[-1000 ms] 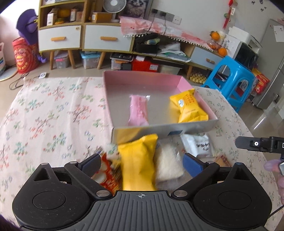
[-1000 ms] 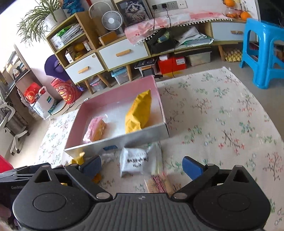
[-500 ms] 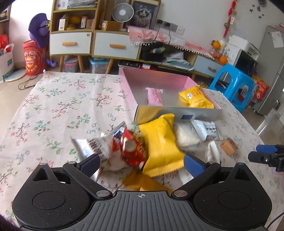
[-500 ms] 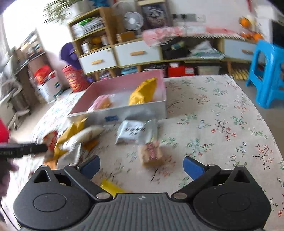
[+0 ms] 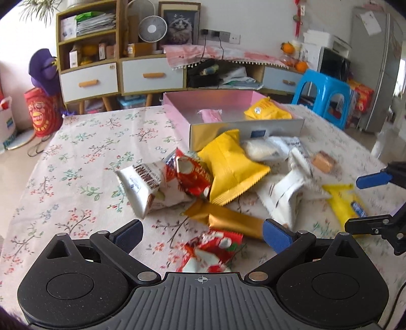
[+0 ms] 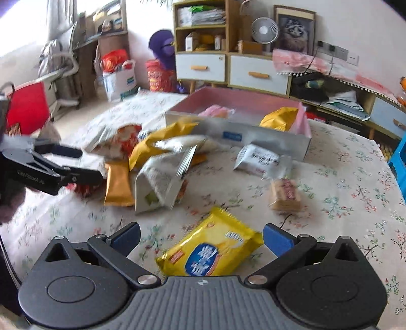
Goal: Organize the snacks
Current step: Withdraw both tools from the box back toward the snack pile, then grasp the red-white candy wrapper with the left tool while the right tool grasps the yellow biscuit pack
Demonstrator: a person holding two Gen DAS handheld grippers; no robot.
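Both grippers are pulling back from the box (image 5: 243,128), so more of the scattered packets is showing than a second ago. The left gripper (image 5: 203,232) is hovering with its jaws wide apart and empty over a red packet (image 5: 210,250); the right gripper (image 6: 201,237), also open, is lining up on a yellow packet (image 6: 210,251). Two snacks are sitting in the box; the rest are crowding the floral-clothed desk (image 5: 76,162), with drawers and shelves behind.

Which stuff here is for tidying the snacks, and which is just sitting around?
For the job:
pink box
big yellow packet
red packet
gold bar
yellow biscuit pack
left hand-held gripper
right hand-held gripper

Just lying about:
blue stool
fan
cat picture
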